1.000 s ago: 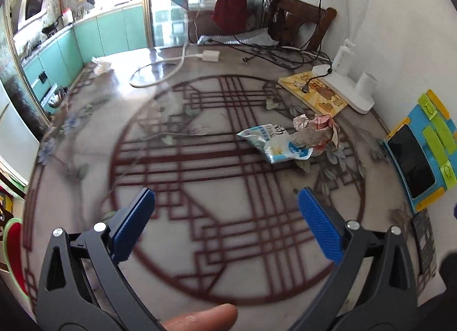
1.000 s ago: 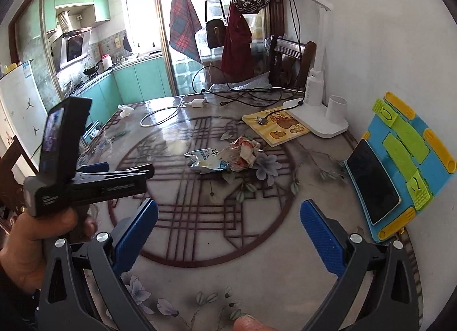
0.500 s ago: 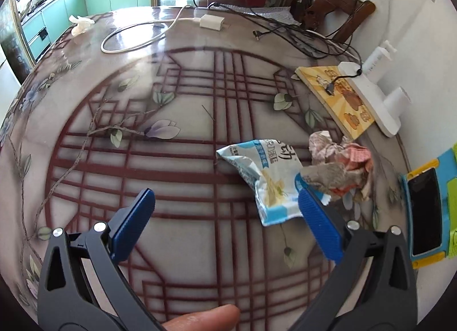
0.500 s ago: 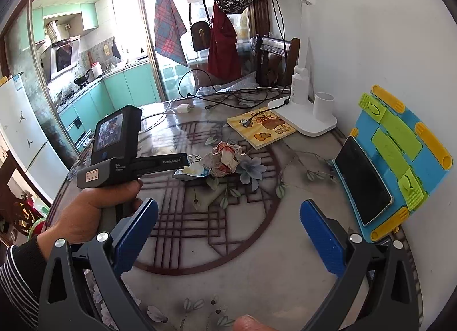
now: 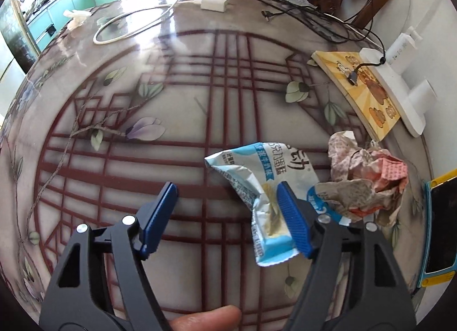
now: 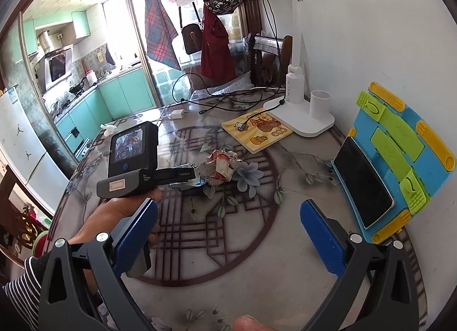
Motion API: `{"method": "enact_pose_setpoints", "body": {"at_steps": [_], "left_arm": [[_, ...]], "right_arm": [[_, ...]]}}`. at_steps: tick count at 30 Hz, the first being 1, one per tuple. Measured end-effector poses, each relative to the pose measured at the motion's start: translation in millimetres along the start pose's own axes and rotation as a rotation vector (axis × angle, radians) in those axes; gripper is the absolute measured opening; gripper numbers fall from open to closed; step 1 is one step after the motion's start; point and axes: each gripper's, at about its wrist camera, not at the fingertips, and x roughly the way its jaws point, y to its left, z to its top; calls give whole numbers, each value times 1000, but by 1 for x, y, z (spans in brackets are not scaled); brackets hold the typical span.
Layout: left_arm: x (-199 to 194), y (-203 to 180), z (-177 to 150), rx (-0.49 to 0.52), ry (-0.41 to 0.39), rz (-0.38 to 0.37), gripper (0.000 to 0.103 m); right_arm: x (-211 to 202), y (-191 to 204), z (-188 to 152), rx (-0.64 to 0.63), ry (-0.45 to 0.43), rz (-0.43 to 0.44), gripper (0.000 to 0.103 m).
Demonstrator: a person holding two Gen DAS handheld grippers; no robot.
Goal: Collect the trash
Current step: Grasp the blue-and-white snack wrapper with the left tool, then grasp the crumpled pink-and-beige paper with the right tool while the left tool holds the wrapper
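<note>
A crumpled blue and white snack wrapper [image 5: 265, 185] lies on the patterned round table [image 5: 171, 108]. A crumpled ball of paper [image 5: 368, 176] lies just right of it. My left gripper [image 5: 228, 216] is open and low over the table. Its right finger [image 5: 291, 216] lies over the wrapper's near end; its left finger is over bare table. The paper ball also shows in the right wrist view [image 6: 221, 166], with the left gripper's body [image 6: 134, 165] in the person's hand beside it. My right gripper [image 6: 228, 239] is open and empty, held back over the table's near side.
A yellow picture book [image 5: 360, 91] and a white desk lamp base [image 6: 302, 119] sit at the right, by the wall. A blue and yellow stand holding a phone [image 6: 385, 159] leans on the wall. Cables and a white charger [image 5: 214, 4] lie at the far side.
My left gripper has moved forward and down to the wrapper, and its jaws have narrowed. The right gripper has barely moved.
</note>
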Motion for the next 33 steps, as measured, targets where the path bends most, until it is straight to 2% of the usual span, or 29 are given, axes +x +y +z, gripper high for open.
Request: {"method": "enact_pose_setpoints", "body": {"at_steps": [2,4,6,7,19,26,33], "left_arm": [[2,-3,2,9,-5,0,69],[2,-6,3,18,-18,11,54],[1,-8,4,22,-24,-9,25],[1,-9,4,26,-22,-24,20],[-8,17,5,26,-57,-96,11],[-34,40,5,51,-116,-85,10],[-69,64,-6,106,-179,-56,10]], "right_arm": [[3,-1,2,4,4,-4,97],[8,-2,4,1,9,-14,97],[15,-1,5,-5,15,-24,97],[18,0,5,-7,17,-31,97],[76,12,3,-59,98,-47,97],[95,23,7,-102,91,-49,97],[141,30,24,-107,122,-48,97]]}}
